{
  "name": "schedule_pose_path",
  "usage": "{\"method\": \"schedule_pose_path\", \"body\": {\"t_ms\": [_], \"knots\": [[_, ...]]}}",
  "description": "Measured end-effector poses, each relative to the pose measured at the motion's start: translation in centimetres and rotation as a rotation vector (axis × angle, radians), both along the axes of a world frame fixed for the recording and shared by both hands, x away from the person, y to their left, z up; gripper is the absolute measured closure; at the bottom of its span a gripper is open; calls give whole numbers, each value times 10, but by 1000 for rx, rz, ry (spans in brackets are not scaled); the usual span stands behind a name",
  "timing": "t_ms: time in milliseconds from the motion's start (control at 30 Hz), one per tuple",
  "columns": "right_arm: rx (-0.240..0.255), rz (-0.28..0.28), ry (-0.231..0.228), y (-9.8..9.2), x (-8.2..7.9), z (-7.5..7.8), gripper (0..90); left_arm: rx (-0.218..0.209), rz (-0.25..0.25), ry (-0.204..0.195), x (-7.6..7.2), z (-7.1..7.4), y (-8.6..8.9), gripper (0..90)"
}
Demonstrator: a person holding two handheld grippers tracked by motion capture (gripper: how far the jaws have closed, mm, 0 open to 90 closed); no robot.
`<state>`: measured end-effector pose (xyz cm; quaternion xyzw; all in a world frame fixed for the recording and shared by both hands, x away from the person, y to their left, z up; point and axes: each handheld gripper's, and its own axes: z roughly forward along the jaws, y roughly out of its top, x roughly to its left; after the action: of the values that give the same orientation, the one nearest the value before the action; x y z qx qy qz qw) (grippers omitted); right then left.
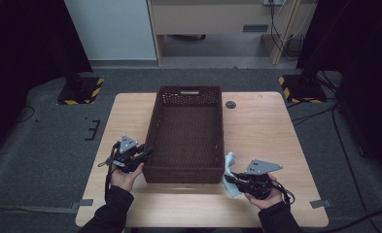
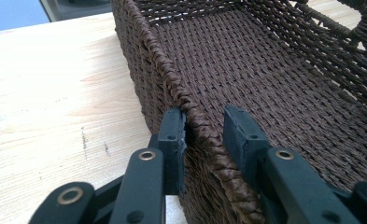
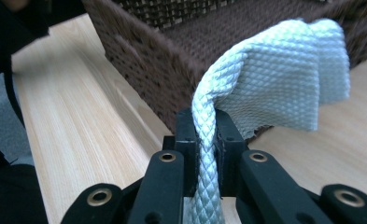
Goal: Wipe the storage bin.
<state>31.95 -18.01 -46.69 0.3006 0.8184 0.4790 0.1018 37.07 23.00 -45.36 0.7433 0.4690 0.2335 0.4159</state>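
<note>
Surroundings: light wooden table [image 1: 261, 131] on grey carpet. Dark woven basket [image 1: 186, 133] at table centre, long axis running away from the person, interior bare, handle slot in the far wall. Small dark round disc [image 1: 231, 104] on the tabletop just beside the far right corner of the basket. Two black stands with yellow-and-black striped bases [image 1: 80, 90] on the floor beyond the far table corners. Pale wooden furniture and loose cables at the back.

Obstructions: near right corner of the basket directly ahead of the cloth, wall standing between cloth and basket interior (seen in the right gripper view).

Left gripper [image 1: 141, 154]: at the near left corner of the basket, held by the left hand [image 1: 125, 177]. In the left gripper view, jaws astride the braided rim [image 2: 190, 116] of the left wall, one jaw outside, one inside. Outer jaw touching the rim; inner jaw standing a little apart from it. Jaws partly open, not clamped.

Right gripper [image 1: 229, 178]: just off the near right corner of the basket, held by the right hand [image 1: 266, 196]. Jaws closed tight on a fold of pale blue-white cloth [image 3: 284, 79] with a quilted diamond weave. Free end of the cloth draped forward and up, overlapping the basket's outer wall in the right gripper view; contact with the wall not determinable. Cloth outside the basket, above the tabletop.
</note>
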Motion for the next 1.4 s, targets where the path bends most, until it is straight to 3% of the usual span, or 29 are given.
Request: {"method": "schedule_pose_path", "body": {"t_ms": [267,367,433,600,667,767,1033,1167,1267,1400], "knots": [[-115,-4,113,11,9,-32,833,-4,-8,-7,0,-1,1,673],[-129,-12,126,14,9,-33,832,-6,-9,-10,0,-1,1,667],[-106,-26,106,9,7,-25,831,-5,-10,-10,0,-1,1,665],[32,-36,-11,-4,-6,6,831,-8,-10,-9,0,-1,1,662],[50,-25,-26,-4,-10,10,831,-5,-11,-10,0,-1,1,662],[17,-17,4,1,-9,1,831,-8,-12,-9,0,-1,1,659],[-116,-41,141,9,4,-32,834,-14,-17,-4,1,-2,2,643],[-114,-62,138,5,7,-30,833,-13,-19,-6,1,-2,2,643],[-77,-114,107,-11,8,-21,832,-19,-20,-4,1,-2,3,644],[-37,-246,73,-43,12,-12,829,-22,-21,-2,1,-2,3,641]]}}
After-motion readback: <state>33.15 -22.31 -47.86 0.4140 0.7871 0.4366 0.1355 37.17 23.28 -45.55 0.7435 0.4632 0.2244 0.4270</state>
